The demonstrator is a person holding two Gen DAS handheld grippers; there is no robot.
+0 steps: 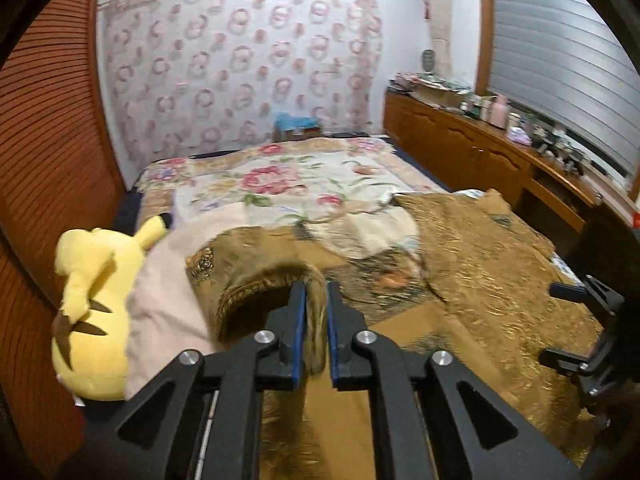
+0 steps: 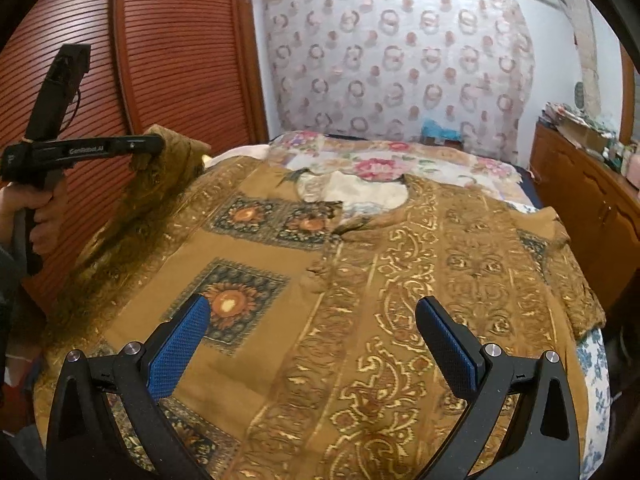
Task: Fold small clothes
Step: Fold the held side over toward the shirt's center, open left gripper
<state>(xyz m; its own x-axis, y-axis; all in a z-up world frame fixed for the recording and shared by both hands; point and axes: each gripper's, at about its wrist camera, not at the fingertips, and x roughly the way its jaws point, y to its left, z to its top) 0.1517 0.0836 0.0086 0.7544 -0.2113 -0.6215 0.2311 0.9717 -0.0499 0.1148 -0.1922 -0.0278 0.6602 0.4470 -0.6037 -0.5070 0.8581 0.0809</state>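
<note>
The brown patterned shirt [image 2: 360,280] is lying on the bed; the left gripper [image 1: 316,300] is pinching its sleeve [image 1: 314,320] at nine o'clock, while the right gripper [image 2: 312,320] is hovering released, jaws spread wide.

Yellow plush toy [image 1: 94,308] beside floral bedspread [image 1: 280,176], wooden dresser [image 1: 472,148].

A home bedroom. A bed [image 1: 280,176] with a floral quilt [image 1: 288,184] fills the middle, running toward 12 o'clock to a patterned curtain [image 1: 240,64]. At 9 o'clock stand slatted wooden wardrobe doors [image 1: 44,128]; at 2 o'clock a cluttered wooden dresser [image 1: 472,148] sits under window blinds [image 1: 560,52]. A yellow plush toy [image 1: 96,304] lies at 8 o'clock.
</note>
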